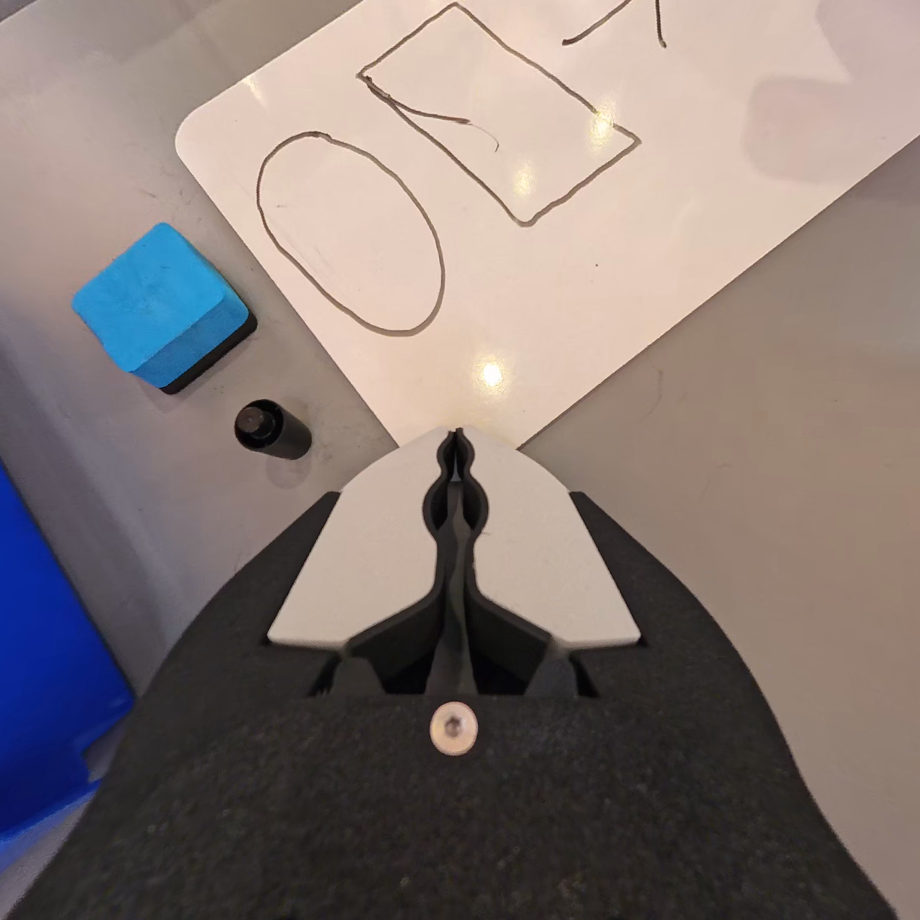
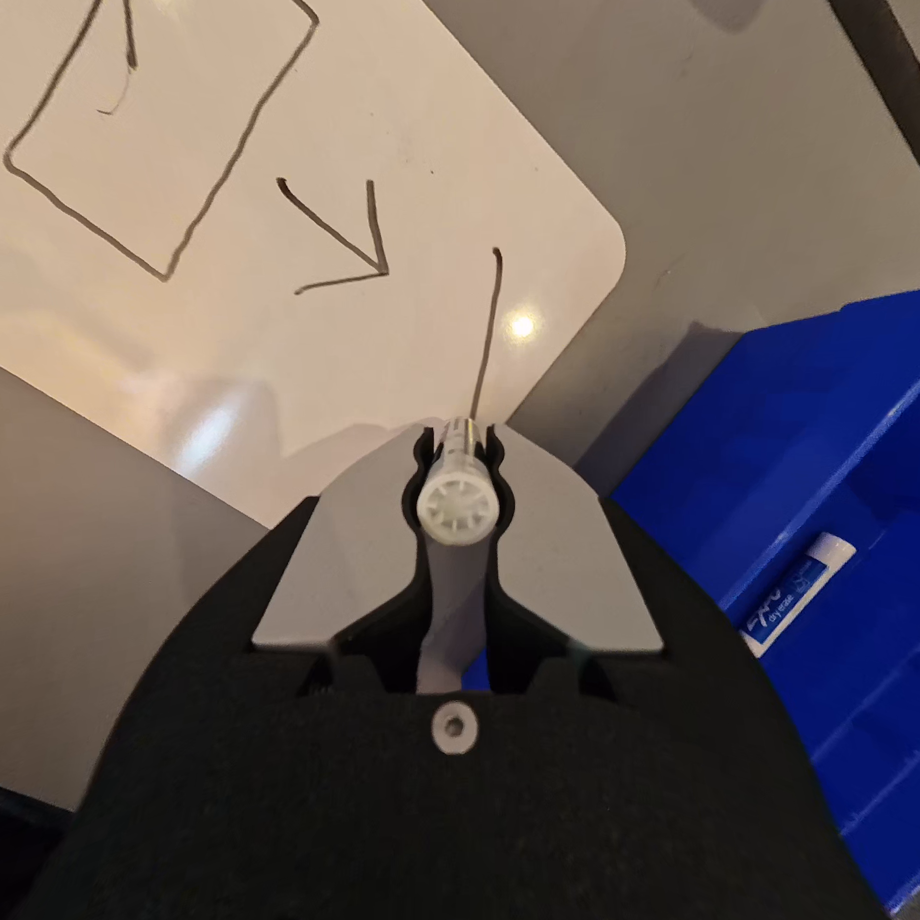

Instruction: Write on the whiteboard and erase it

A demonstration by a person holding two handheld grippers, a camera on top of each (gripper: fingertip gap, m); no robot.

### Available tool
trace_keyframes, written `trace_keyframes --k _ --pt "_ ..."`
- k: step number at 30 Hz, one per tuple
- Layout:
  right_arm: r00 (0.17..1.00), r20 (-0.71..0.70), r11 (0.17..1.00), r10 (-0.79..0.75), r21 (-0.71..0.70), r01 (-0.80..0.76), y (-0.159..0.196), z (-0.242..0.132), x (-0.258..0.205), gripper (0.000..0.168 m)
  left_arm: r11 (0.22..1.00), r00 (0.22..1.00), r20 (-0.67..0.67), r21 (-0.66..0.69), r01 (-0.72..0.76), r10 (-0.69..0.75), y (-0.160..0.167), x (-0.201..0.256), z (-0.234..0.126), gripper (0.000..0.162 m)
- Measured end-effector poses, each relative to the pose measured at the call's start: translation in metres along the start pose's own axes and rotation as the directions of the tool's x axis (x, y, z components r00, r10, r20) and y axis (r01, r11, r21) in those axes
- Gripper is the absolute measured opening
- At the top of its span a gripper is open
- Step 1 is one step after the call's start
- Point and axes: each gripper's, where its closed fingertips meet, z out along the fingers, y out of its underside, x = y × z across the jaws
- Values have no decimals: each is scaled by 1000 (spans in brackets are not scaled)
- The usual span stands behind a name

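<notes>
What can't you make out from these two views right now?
- Marker tip: right wrist view, hidden behind the marker's own barrel and the right tongs.
- Whiteboard far end: both views, cut off by the frame edge.
- Blue bin contents: right wrist view, mostly cut off.
- Eraser felt underside: left wrist view, faces the table.

You see a grey table (image 1: 747, 398) beneath everything, a blue bin (image 2: 796, 448) standing on it at your right with a labelled white item (image 2: 796, 592) lying inside, and another blue edge (image 1: 45, 647) at your left.
</notes>
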Motion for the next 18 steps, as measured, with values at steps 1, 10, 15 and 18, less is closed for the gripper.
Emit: trace_keyframes --k 1,10,15,18 --pt "1000 3 1000 -4 4 4 -3 0 -3 21 1000 1000 1 0 -1 1 0 0 0 0" --pt "998 42 998 -54 25 53 -33 6 -33 20 1000 1000 -3 2 0 0 0 0 0 0" --pt "994 51 995 -98 9 98 -45 8 -48 20 1000 1000 -5 3 1 -1 0 0 0 0" --pt "989 103 994 -104 26 102 -49 7 -62 20 1000 1000 -6 3 1 -1 0 0 0 0"
